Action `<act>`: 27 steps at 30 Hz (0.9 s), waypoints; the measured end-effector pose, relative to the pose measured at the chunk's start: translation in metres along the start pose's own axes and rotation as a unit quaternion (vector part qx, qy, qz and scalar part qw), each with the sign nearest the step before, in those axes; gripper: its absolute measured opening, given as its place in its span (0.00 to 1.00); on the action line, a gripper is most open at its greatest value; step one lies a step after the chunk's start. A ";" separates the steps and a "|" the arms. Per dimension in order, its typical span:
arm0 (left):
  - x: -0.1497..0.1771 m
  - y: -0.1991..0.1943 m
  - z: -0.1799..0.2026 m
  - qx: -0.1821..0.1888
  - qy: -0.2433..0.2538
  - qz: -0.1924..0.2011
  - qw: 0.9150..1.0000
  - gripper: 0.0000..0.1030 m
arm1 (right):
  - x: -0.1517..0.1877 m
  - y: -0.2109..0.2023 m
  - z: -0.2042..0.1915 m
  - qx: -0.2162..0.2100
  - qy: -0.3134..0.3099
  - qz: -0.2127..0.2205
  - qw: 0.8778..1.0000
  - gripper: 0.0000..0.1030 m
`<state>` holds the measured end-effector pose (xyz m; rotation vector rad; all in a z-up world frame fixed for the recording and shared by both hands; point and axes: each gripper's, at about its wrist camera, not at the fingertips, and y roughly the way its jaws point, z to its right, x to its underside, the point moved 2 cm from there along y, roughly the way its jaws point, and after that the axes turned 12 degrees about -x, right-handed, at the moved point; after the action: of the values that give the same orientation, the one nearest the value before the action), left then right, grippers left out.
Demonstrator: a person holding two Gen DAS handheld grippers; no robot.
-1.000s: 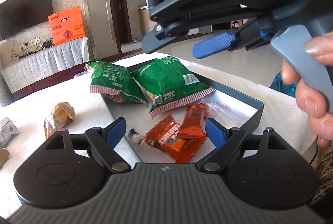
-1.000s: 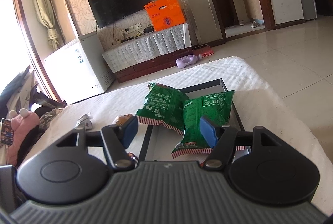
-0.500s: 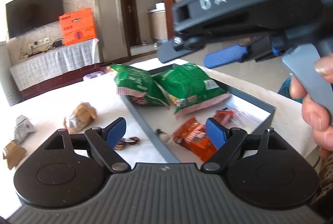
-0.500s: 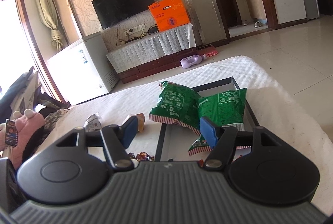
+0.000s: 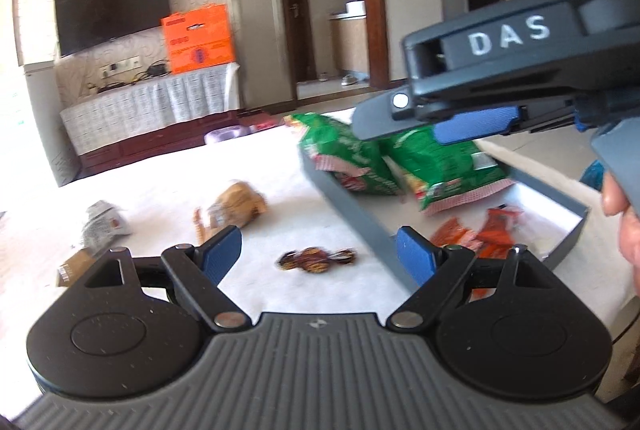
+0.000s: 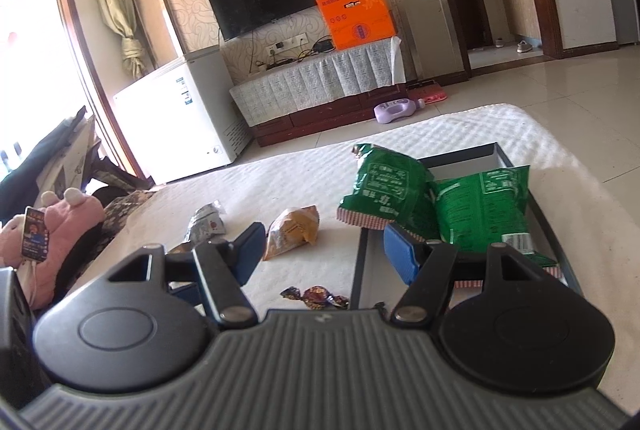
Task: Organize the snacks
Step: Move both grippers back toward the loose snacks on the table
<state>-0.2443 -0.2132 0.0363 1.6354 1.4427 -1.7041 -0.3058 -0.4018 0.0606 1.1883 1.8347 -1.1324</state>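
Spread across the lower half of both views, a white textured bench point(image 6: 460, 134). At right of centre on it, a shallow grey tray point(image 5: 352, 206), open-topped, one long wall running toward the lower right. Inside the tray's far end, two green snack bags point(image 6: 480, 206), overlapping, the left one point(image 6: 380, 186) hanging over the tray's left wall onto the bench. Nearer in the tray, in the left wrist view, several orange packets point(image 5: 480, 234), blurred, lying against each other on the tray floor.

Low in the left wrist view, the left gripper point(image 5: 318, 256), jaws standing wide open, empty, blue pads apart above bare bench. At upper right of that view, the right gripper point(image 5: 472, 126) seen from the side, marked DAS, a hand point(image 5: 624, 214) on its grey trigger at the right edge. In its own view the right gripper point(image 6: 324, 254) also open, jaws parted, gripping nothing.

On the bench left of the tray: a yellow-brown wrapped snack point(image 6: 294, 230), a silver packet point(image 6: 206, 224) just left of it, a brown packet point(image 5: 74, 264) at the left edge. Smallest, a dark twisted-wrapper candy point(image 5: 316, 260) beside the tray's left wall, between the left jaws in frame, untouched.
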 end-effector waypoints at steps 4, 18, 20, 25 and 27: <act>0.004 0.002 -0.019 -0.020 -0.006 -0.008 1.000 0.85 | 0.002 0.008 -0.011 -0.012 -0.017 -0.008 1.000 0.65; 0.004 0.018 -0.109 -0.102 -0.049 -0.040 0.993 0.85 | 0.009 0.032 -0.028 -0.024 -0.033 -0.044 0.998 0.65; 0.001 0.022 -0.123 -0.109 -0.041 -0.035 0.993 0.85 | 0.011 0.037 -0.029 -0.024 -0.042 -0.059 0.997 0.65; -0.005 0.031 -0.147 -0.108 -0.035 -0.026 0.993 0.87 | 0.019 0.049 -0.035 -0.023 -0.086 -0.102 0.991 0.65; -0.003 0.038 -0.151 -0.114 -0.035 -0.030 0.992 0.87 | 0.022 0.053 -0.037 -0.021 -0.106 -0.117 0.987 0.65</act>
<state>-0.1355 -0.1039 0.0542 1.4105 1.6022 -1.5457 -0.2669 -0.3488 0.0403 0.8090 1.8550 -1.2881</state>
